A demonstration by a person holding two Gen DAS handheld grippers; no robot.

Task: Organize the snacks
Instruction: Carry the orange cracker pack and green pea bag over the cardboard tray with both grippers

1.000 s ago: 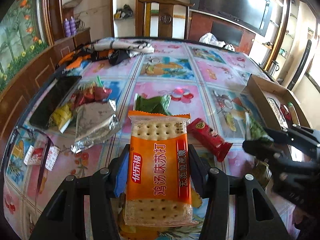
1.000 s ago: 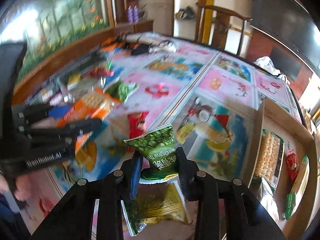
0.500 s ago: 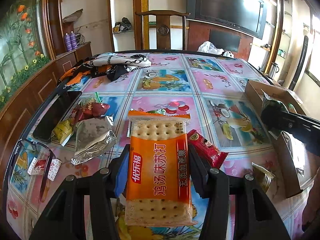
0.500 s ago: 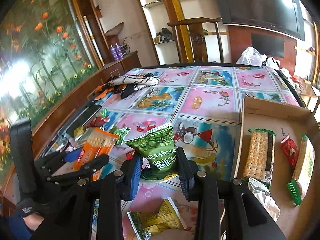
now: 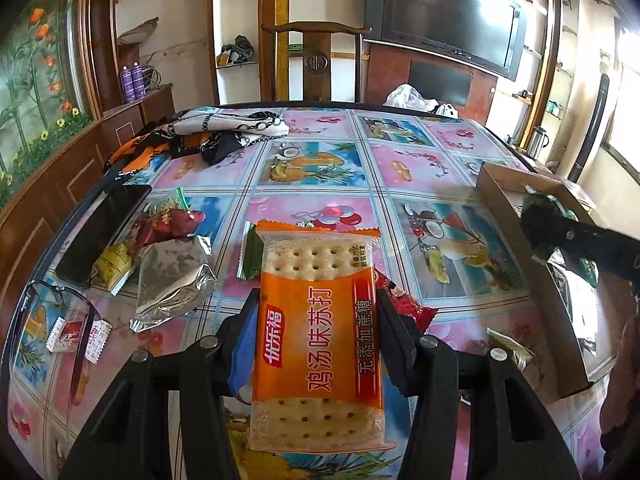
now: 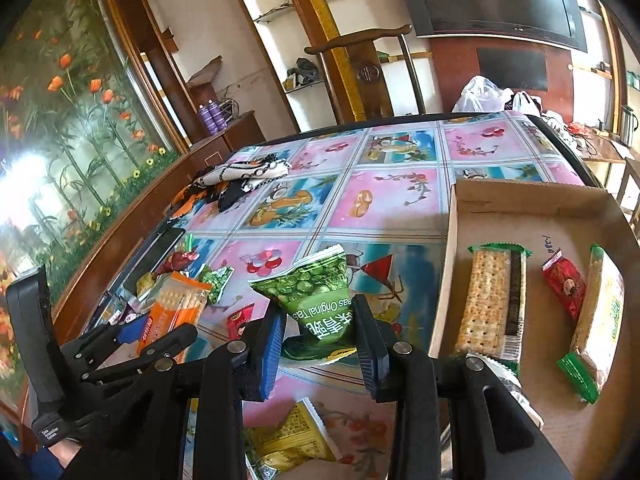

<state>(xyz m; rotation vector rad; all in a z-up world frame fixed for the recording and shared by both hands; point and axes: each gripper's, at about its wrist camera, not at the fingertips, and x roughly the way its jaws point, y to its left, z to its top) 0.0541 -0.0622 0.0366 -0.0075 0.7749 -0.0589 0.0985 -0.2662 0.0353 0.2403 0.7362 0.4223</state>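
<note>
A bench (image 5: 400, 184) under a bright fruit-patterned cloth fills a wood-panelled room. Nearest, the left hand-held gripper (image 5: 316, 324) pinches an orange cracker pack (image 5: 318, 336), raised above the cloth. The right hand-held gripper (image 6: 320, 334) pinches a green pea bag (image 6: 316, 292) just beside the cardboard box (image 6: 520, 200). A yellow packet (image 6: 288, 440) lies under it. In the box lie a cracker sleeve (image 6: 490, 304) and a red packet (image 6: 564, 284). Farther back, a patterned scarf (image 5: 224, 128).
</note>
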